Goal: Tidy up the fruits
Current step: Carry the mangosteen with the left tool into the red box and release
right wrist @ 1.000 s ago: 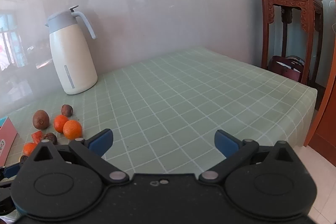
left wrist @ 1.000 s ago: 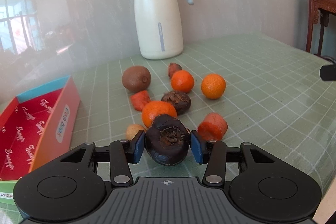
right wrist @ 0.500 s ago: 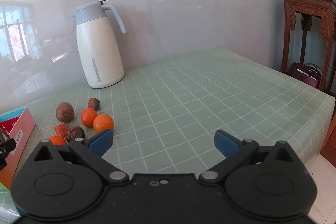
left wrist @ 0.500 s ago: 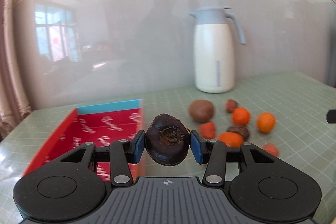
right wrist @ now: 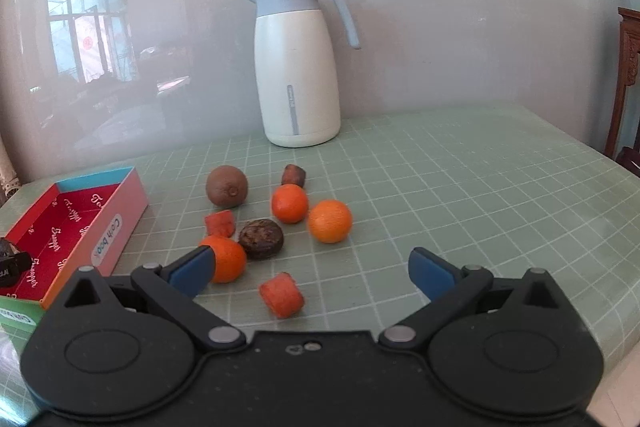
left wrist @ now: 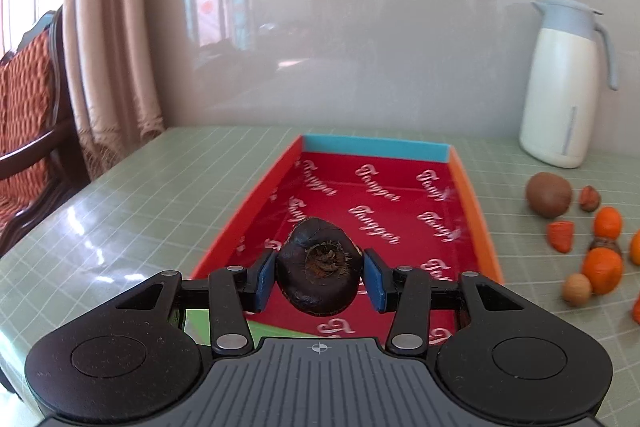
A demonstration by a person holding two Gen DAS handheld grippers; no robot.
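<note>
My left gripper [left wrist: 319,277] is shut on a dark brown water chestnut [left wrist: 318,265], held above the near end of the red box [left wrist: 372,203]. The box has a blue far wall and orange sides, and nothing lies on its visible floor. To its right on the green table lie a kiwi [left wrist: 548,194], oranges [left wrist: 602,269] and orange-red carrot chunks [left wrist: 561,235]. In the right wrist view my right gripper [right wrist: 310,273] stands open over the fruit pile: oranges [right wrist: 329,220], a kiwi [right wrist: 226,185], another dark chestnut [right wrist: 261,239] and a carrot chunk [right wrist: 281,295].
A white jug with a grey-blue lid [right wrist: 298,67] stands at the back against the glossy wall. A chair with an orange cushion [left wrist: 24,115] and a curtain [left wrist: 108,39] are off the table's left end. A wooden stand [right wrist: 628,75] is at the far right.
My left gripper swung left with the chestnut, from over the fruit pile to above the red box. The right gripper also turned left, bringing the fruit pile under its open fingers.
</note>
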